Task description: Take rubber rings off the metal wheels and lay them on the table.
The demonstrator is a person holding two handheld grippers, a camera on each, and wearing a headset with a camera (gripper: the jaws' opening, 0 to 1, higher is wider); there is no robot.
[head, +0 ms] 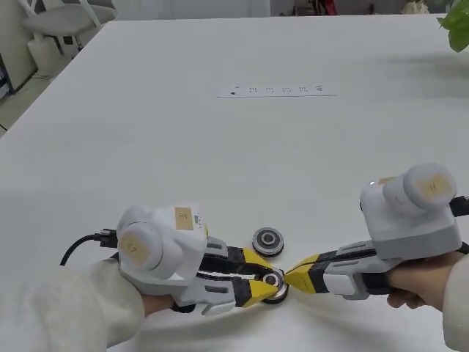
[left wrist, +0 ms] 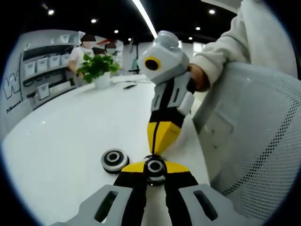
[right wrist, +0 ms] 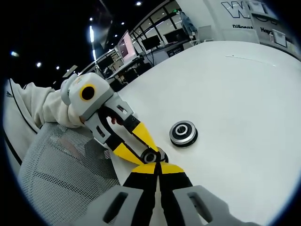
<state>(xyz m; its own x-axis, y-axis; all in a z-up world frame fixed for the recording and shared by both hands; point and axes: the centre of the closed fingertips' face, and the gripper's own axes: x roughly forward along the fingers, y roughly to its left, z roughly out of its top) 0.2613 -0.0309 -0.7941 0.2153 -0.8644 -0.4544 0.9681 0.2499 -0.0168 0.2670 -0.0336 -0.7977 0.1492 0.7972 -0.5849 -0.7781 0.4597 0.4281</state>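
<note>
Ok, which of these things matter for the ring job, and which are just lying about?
Job: small wheel clamped in the left gripper; right gripper, jaws together, at its rim; second wheel, dark ring on, lying beside.
Lying about: printed paper strip; potted plant; white chair.

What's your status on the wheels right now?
Left gripper shut on wheel. Right gripper shut, tips at its rim. Second wheel loose on table, apart.
</note>
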